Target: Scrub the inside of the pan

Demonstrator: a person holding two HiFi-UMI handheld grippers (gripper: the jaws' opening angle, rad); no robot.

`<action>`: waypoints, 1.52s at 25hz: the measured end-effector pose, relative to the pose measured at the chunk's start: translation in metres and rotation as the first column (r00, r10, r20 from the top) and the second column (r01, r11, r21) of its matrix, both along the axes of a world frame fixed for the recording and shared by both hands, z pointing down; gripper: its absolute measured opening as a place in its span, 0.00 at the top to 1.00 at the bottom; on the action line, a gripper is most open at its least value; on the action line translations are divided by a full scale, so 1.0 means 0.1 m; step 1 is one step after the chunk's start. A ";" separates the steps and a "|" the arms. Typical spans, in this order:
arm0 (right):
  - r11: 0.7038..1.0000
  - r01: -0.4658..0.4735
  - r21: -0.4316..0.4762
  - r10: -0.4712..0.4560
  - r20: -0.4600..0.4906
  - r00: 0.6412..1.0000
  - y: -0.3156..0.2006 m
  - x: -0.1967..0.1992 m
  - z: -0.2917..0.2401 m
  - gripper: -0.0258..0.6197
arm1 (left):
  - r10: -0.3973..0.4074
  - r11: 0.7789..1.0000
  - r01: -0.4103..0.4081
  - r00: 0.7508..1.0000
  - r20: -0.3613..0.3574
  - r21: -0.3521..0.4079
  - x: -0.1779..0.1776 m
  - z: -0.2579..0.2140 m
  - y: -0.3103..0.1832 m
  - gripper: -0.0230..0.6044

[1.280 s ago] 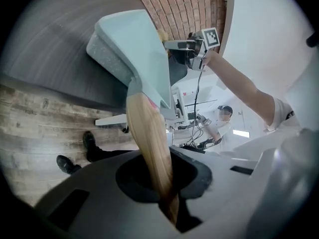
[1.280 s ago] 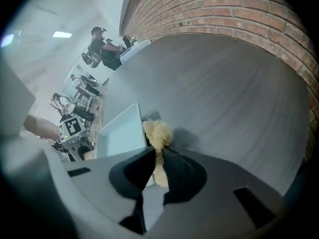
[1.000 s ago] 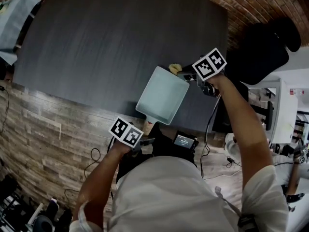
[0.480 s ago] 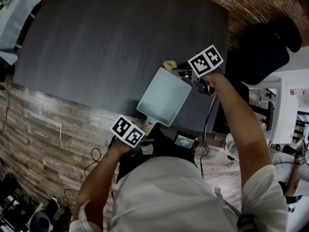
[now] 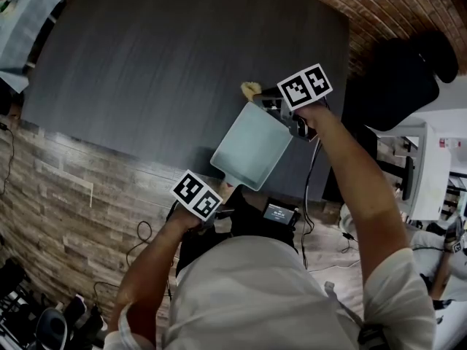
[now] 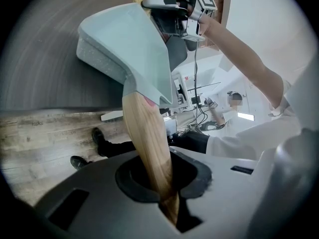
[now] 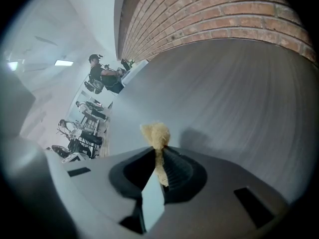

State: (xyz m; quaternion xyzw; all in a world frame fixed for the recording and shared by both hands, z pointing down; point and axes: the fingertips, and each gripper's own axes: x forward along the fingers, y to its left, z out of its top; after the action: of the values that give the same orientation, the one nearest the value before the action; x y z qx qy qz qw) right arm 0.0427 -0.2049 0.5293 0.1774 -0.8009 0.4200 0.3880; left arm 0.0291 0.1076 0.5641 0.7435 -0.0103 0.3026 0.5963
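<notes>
A pale blue-green square pan [image 5: 252,146] hangs over the near edge of the dark table [image 5: 146,64], tilted. Its wooden handle [image 6: 146,143] runs down between the jaws of my left gripper [image 6: 167,195], which is shut on it below the pan [image 6: 127,44]; in the head view this left gripper [image 5: 221,210] sits at the pan's near corner. My right gripper [image 5: 268,102] is at the pan's far corner, shut on a yellowish scrubber [image 5: 251,90]. In the right gripper view the scrubber [image 7: 156,132] pokes out of my right gripper [image 7: 159,169], with the pan's rim [image 7: 152,203] just beneath.
A brick wall [image 5: 379,6] runs behind the table. A black chair [image 5: 405,71] stands at the right. Wood-plank floor [image 5: 66,195] lies below the table's edge. A small device with a screen [image 5: 279,212] sits at the person's waist. Other people [image 7: 102,73] are far off.
My right gripper and the scrubber moved up and left along the pan's far edge. The pan swung slightly with it. The left gripper kept hold of the handle, almost still.
</notes>
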 end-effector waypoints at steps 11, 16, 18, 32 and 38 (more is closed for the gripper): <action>0.970 -0.018 0.241 0.017 0.006 1.000 -0.30 -0.26 -0.26 0.88 | -0.006 1.000 0.006 1.000 -0.001 0.006 0.04 -0.04 -0.03 0.90; 0.950 0.083 0.301 -0.078 -0.028 0.997 -0.18 -0.49 -0.24 0.88 | -0.015 1.000 0.015 1.000 -0.009 0.011 0.07 -0.03 -0.04 0.89; 0.942 0.139 0.307 -0.124 -0.066 0.990 -0.09 -0.56 -0.16 0.88 | -0.024 1.000 0.024 1.000 -0.019 0.017 0.09 -0.04 -0.04 0.88; 0.893 0.321 0.316 -0.249 -0.248 0.936 0.19 -0.59 0.00 0.88 | -0.207 0.978 0.207 0.977 -0.043 0.009 0.07 -0.03 -0.17 0.91; 0.870 0.378 0.316 -0.293 -0.284 0.913 0.38 -0.60 0.02 0.88 | -0.216 0.976 0.217 0.975 -0.049 0.013 0.08 -0.02 -0.17 0.91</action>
State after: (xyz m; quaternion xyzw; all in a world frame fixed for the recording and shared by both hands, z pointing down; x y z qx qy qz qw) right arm -0.0170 -0.1671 0.5312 0.1502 -0.8337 0.1669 0.5045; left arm 0.0370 0.0904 0.5623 0.7504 -0.0802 0.2180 0.6189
